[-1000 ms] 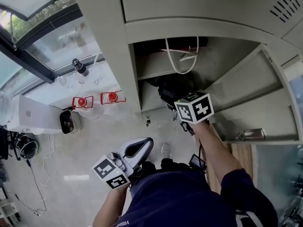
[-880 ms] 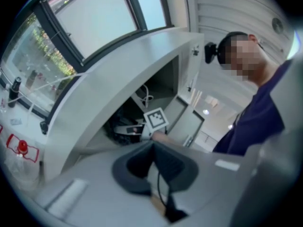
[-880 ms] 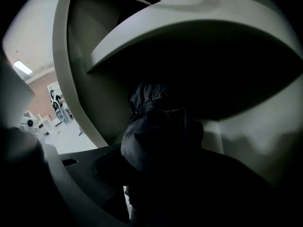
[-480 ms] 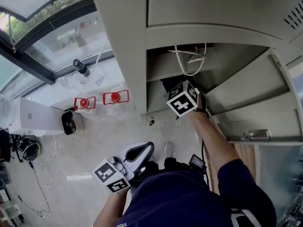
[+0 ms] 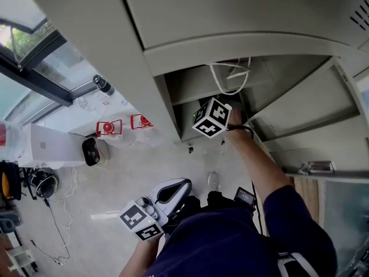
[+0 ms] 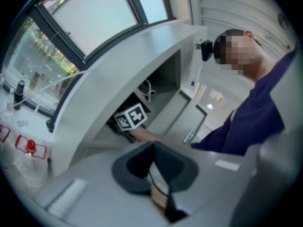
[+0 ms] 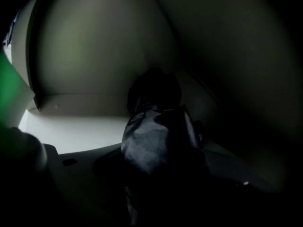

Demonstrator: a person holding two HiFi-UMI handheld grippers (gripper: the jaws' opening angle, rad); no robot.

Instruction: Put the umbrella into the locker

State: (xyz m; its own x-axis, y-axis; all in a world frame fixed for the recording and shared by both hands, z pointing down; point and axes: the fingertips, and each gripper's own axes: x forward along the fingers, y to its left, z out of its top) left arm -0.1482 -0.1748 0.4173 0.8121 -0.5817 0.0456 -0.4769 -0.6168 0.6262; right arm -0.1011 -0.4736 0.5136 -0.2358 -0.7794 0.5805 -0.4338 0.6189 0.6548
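1. The umbrella [image 7: 151,141] is showing dark navy, near-black fabric at mid-frame.
2. The locker [image 5: 173,51] is showing plain grey-beige across the upper frame.
3. The centre marker cube [image 5: 211,118] and the lower-left marker cube [image 5: 141,222] are carrying black-and-white squares.
4. The left hand-held gripper [image 6: 155,162] is showing pale grey with dark grey tips.
5. The sleeve [image 5: 294,224] is showing dark navy.
6. The cable [image 5: 222,82] is showing white.
7. The floor [image 5: 98,195] is showing pale beige.

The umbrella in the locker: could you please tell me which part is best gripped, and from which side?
Take the umbrella around the thick middle of its folded canopy, coming in through the locker's open front, in line with its length. It is a compact, soft bundle that seems to point into the compartment, and the walls close off the other sides.
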